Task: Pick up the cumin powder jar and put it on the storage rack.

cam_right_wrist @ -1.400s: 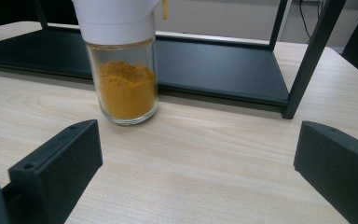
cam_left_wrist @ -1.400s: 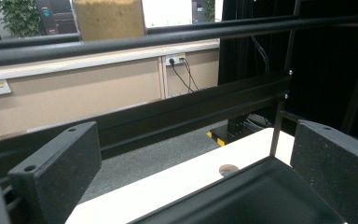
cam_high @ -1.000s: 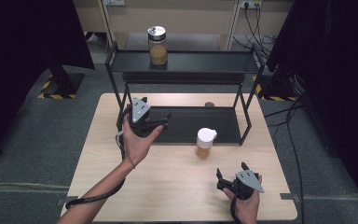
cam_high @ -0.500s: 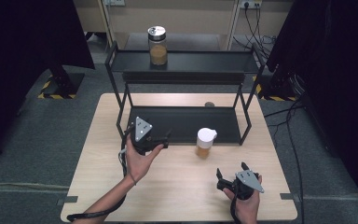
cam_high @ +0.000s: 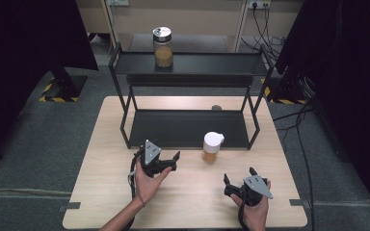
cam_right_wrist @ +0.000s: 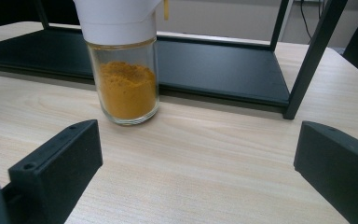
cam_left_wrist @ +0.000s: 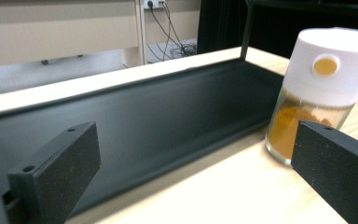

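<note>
- Right gripper (cam_high: 237, 179), nearest, at about 5 o'clock on the table (cam_high: 96, 192): jaws spread wide, gripping nothing.
- Left gripper (cam_high: 168, 160), at about 7 o'clock: jaws equally wide apart, empty, just short of the rack's (cam_high: 188, 127) lower shelf.
- White-capped jar (cam_high: 212, 147) of orange-yellow powder stands upright on the table at the shelf's front edge, between the two grippers and ahead of them. No label readable; a round yellow dot marks its cap (cam_left_wrist: 326, 65).
- Second jar (cam_high: 163, 46), silver-lidded, stands on the top shelf at 11 o'clock.
- Count: two jars, two grippers, one rack.

Right tongs (cam_right_wrist: 196, 172) jaws spread wide; white-capped spice jar (cam_right_wrist: 126, 79) upright on desk (cam_right_wrist: 223, 154), touching rack's lower shelf (cam_right_wrist: 214, 70) front edge.
</note>
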